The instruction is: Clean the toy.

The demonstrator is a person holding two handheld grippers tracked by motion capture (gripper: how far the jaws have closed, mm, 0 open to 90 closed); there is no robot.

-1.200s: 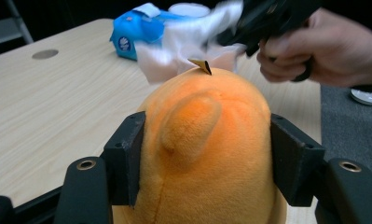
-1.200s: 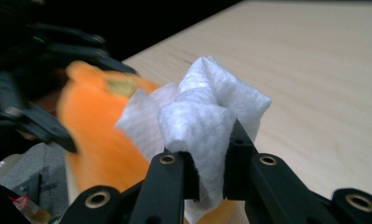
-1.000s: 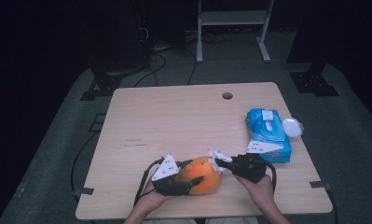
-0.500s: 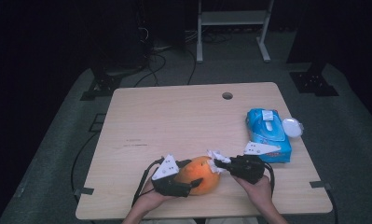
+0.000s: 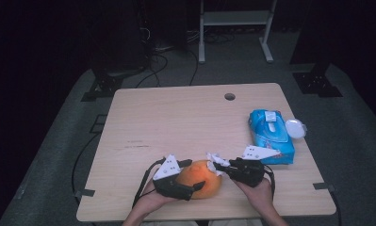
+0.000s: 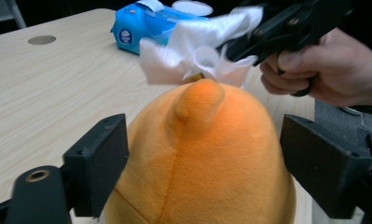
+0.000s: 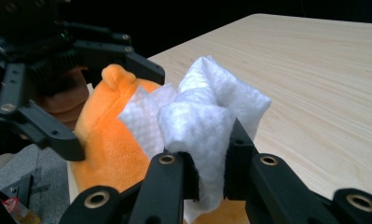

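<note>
The left tool (image 5: 188, 181) has just been widening its jaws, which now flank the round orange plush toy (image 5: 200, 179) without pressing it; otherwise little has shifted. The toy sits by the worktop's (image 5: 176, 122) near edge. The right tool (image 5: 222, 168), clamped on a crumpled white wipe (image 7: 200, 116), sits just right of the toy, its wipe touching the toy's nub.

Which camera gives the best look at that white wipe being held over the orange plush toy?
The right gripper view: the white wipe sits close up, pinched in the right claw. The left gripper view shows it farther off; the high view shows a small scrap.
</note>
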